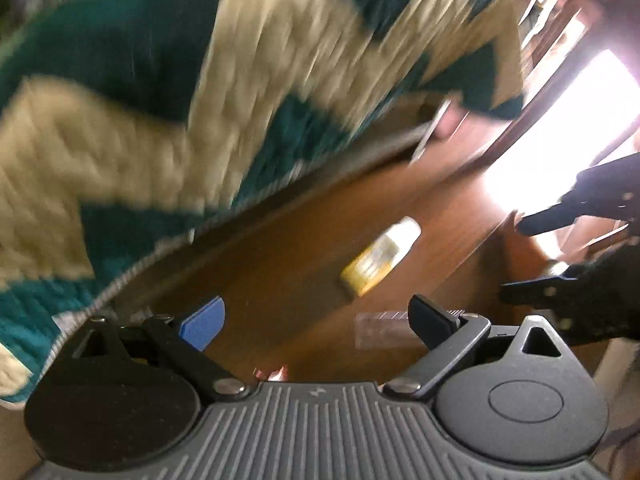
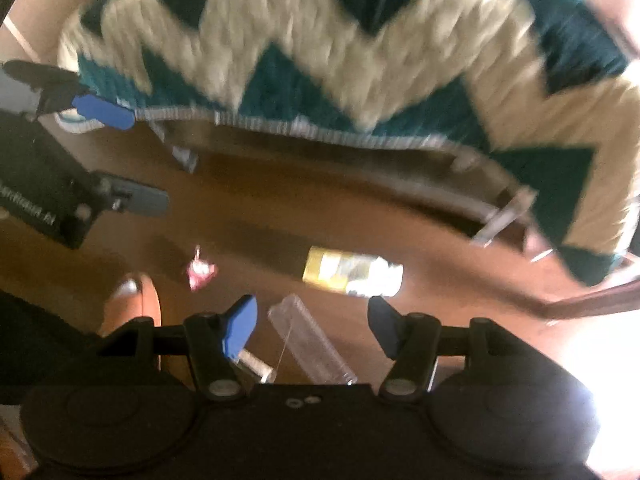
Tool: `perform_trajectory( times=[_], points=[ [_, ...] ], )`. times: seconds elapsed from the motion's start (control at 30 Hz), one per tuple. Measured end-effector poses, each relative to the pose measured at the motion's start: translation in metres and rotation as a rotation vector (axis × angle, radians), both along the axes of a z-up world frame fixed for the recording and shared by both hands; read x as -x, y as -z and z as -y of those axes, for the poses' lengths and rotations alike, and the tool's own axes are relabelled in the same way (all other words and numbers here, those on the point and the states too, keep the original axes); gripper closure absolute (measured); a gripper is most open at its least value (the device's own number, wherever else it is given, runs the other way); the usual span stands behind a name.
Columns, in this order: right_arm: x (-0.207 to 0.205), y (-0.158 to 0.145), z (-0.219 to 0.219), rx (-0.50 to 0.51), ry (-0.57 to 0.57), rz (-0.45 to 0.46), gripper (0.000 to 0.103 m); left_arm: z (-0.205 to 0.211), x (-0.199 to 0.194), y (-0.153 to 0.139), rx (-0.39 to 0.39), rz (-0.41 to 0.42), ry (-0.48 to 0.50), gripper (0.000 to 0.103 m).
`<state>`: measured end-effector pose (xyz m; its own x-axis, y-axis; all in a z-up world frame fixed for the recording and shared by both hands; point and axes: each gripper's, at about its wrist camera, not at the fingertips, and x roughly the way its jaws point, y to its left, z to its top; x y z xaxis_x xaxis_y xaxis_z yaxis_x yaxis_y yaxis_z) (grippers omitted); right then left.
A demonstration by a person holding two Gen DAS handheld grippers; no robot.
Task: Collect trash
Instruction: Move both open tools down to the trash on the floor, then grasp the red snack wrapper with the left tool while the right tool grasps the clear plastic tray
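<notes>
Both views are blurred by motion. A yellow and white packet [image 1: 380,258] lies on the brown wooden floor [image 1: 304,248]; it also shows in the right wrist view [image 2: 352,272]. A clear plastic piece [image 2: 310,340] lies just below it, between my right gripper's fingers; the left wrist view shows it too [image 1: 380,328]. A small pink wrapper [image 2: 200,270] lies to the left. My left gripper [image 1: 316,320] is open and empty above the floor. My right gripper [image 2: 312,326] is open and empty; it also appears at the right edge of the left wrist view [image 1: 516,260].
A bed with a teal and cream zigzag blanket [image 2: 340,60] fills the top of both views, its edge hanging above the floor. Bright light comes from a doorway [image 1: 560,120] at the right. An orange-brown rounded object [image 2: 132,308] sits at lower left.
</notes>
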<state>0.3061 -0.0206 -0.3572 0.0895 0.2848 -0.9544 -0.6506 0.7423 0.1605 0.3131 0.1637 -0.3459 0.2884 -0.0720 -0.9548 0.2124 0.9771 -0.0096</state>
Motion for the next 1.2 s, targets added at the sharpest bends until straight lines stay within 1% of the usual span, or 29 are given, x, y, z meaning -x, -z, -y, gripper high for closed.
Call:
perform_trajectory(
  times=[0.07,0.13,0.23,0.37,0.5,0.57,0.67,0.73,0.8,0.83,0.97,1.0,1.03,1.07,1.13,1.2],
  points=[
    [0.000,0.029,-0.008,0.034,-0.015,-0.050,0.042,-0.009,-0.002,0.029,-0.018,-0.053,0.004,0.004],
    [0.000,0.057,-0.017,0.074,-0.041,-0.095,0.042,-0.019,-0.003,0.057,-0.020,-0.111,0.000,0.004],
    [0.002,0.100,-0.028,0.145,-0.098,-0.144,0.042,-0.036,-0.004,0.097,-0.009,-0.191,-0.040,0.004],
    [0.008,0.146,-0.041,0.211,-0.177,-0.190,0.042,-0.054,-0.002,0.147,-0.002,-0.278,-0.081,0.004],
    [0.015,0.181,-0.049,0.263,-0.243,-0.205,0.042,-0.067,0.005,0.189,0.006,-0.342,-0.127,0.004],
    [0.018,0.197,-0.052,0.290,-0.269,-0.200,0.042,-0.070,0.011,0.206,-0.004,-0.368,-0.126,0.004],
    [0.019,0.214,-0.054,0.306,-0.278,-0.216,0.042,-0.071,0.014,0.230,-0.019,-0.397,-0.118,0.004],
    [0.019,0.222,-0.056,0.309,-0.280,-0.215,0.042,-0.073,0.014,0.240,-0.028,-0.413,-0.128,0.005],
    [0.020,0.230,-0.058,0.312,-0.286,-0.217,0.042,-0.074,0.014,0.247,-0.040,-0.410,-0.141,0.005],
    [0.020,0.232,-0.059,0.313,-0.290,-0.216,0.042,-0.075,0.014,0.251,-0.034,-0.410,-0.146,0.005],
    [0.024,0.243,-0.065,0.329,-0.332,-0.203,0.042,-0.076,0.014,0.261,-0.010,-0.431,-0.157,0.012],
    [0.024,0.245,-0.068,0.335,-0.343,-0.204,0.043,-0.079,0.014,0.264,-0.006,-0.438,-0.165,0.016],
    [0.025,0.248,-0.070,0.346,-0.352,-0.203,0.043,-0.080,0.015,0.266,-0.005,-0.442,-0.174,0.023],
    [0.026,0.250,-0.072,0.362,-0.362,-0.202,0.043,-0.082,0.015,0.268,-0.006,-0.447,-0.183,0.027],
    [0.027,0.253,-0.074,0.367,-0.372,-0.206,0.044,-0.083,0.016,0.270,-0.013,-0.450,-0.191,0.039],
    [0.027,0.256,-0.077,0.379,-0.372,-0.198,0.045,-0.085,0.017,0.269,-0.014,-0.443,-0.201,0.040]
  ],
)
